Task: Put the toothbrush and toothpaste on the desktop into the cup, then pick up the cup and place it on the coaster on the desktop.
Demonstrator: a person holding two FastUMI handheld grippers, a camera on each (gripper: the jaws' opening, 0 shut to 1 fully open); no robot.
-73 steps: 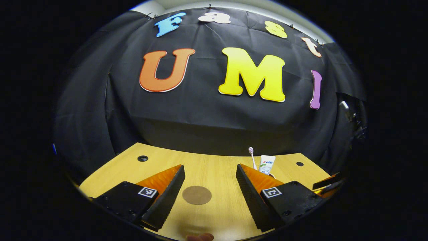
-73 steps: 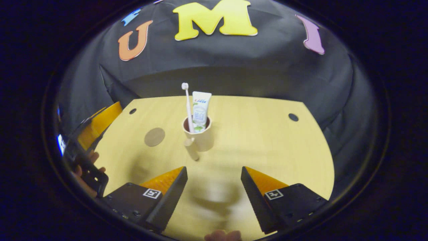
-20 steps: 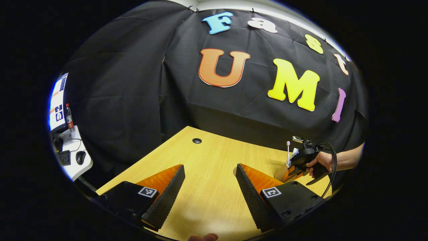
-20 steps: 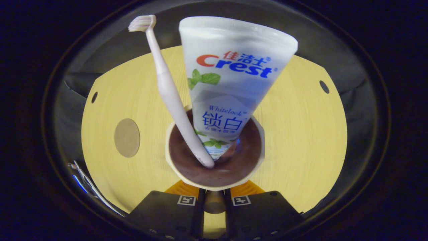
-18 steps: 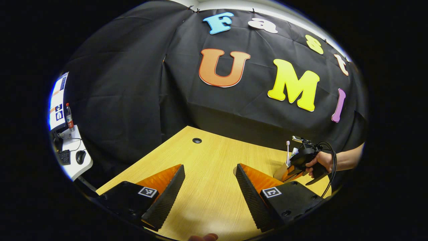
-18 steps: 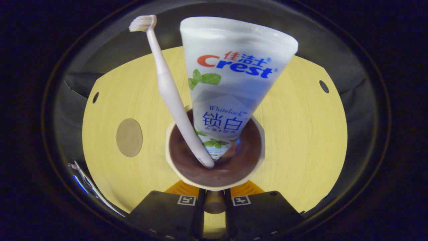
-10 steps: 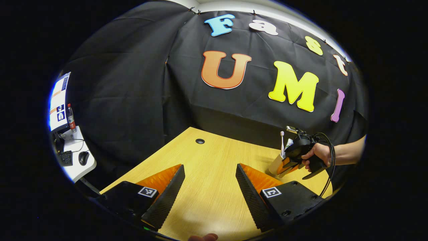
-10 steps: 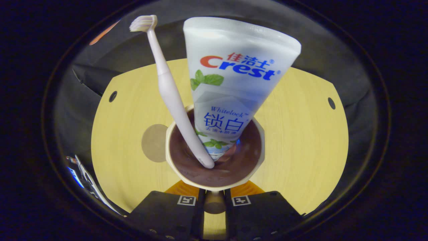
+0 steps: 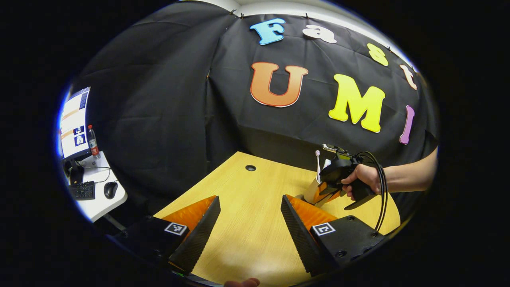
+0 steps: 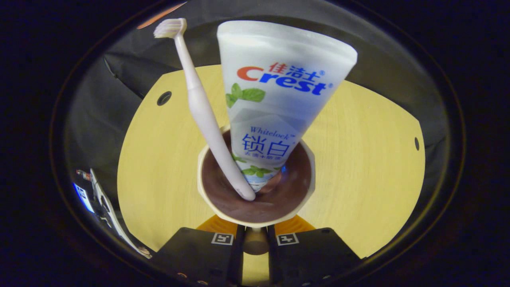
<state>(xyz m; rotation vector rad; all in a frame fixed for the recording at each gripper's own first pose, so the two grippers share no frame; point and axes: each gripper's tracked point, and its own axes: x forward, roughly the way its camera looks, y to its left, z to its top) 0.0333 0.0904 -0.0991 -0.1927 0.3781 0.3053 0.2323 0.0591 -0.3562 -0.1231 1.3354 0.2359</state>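
In the right gripper view a beige cup (image 10: 306,175) with a brown inside sits right in front of the camera. A pale pink toothbrush (image 10: 199,107) and a white toothpaste tube (image 10: 275,99) stand in it. My right gripper (image 10: 255,236) is shut on the cup's handle (image 10: 255,242). In the left gripper view a hand holds the right gripper (image 9: 323,190) with the cup (image 9: 310,193) tilted just over the wooden desktop (image 9: 247,239), beyond my right finger. My left gripper (image 9: 250,215) hangs open over the desk's near part, with nothing between its fingers.
The desktop has a round cable hole at its far side (image 9: 250,168) (image 10: 164,98) and another at the right (image 10: 416,143). Left of the desk stands a white side table (image 9: 95,199) with a keyboard, a mouse, a bottle and a screen.
The right gripper has carried the cup leftward across the desk. In the right gripper view the brown coaster has slid behind the cup. The left gripper stays open.
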